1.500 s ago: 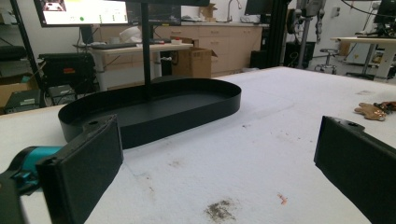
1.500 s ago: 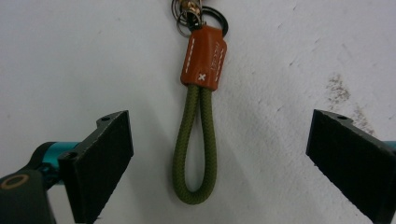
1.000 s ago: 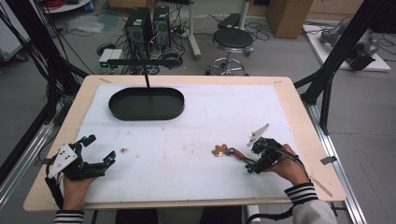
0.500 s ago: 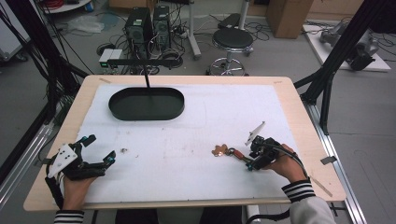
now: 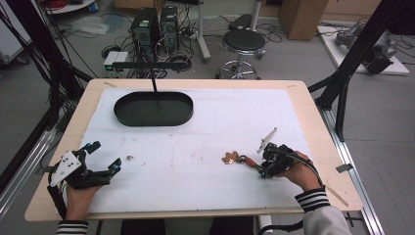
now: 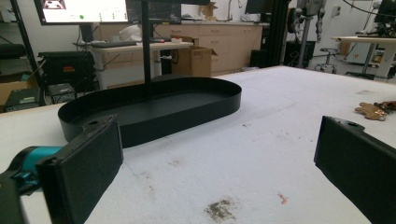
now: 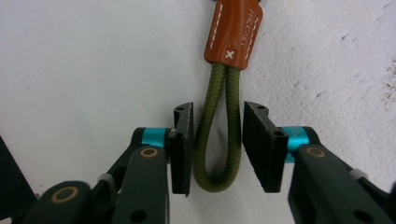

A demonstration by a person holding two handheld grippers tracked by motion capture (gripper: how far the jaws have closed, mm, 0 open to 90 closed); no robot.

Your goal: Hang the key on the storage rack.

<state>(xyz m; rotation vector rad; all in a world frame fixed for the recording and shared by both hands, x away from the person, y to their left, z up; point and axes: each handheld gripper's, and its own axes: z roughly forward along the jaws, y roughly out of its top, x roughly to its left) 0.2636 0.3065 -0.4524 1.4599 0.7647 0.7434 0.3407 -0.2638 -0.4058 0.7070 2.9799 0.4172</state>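
High view: a pale wooden table covered by a white foam sheet, with a black oval metal tray at its far left. The left gripper rests near the front left corner, jaws spread wide with nothing between them. The right gripper lies low near the front right, pointing left toward a keychain strap whose copper-coloured flat charm lies on the sheet just beyond it.

Right gripper view: detail that the high view leaves too small to read. An olive-green braided cord loop lies on the sheet between the two black jaws, joined at its far end by a tan leather tab with white stitching, a small white cross, and embossed lettering too faint to read with certainty. The jaws have just been closing on the loop; the left pad appears to touch the cord, while a narrow gap remains at the right pad, so the cord is bracketed but not yet clamped.

Left gripper view: the tray seen side-on as a shallow walled dish, and the charm far off at right.
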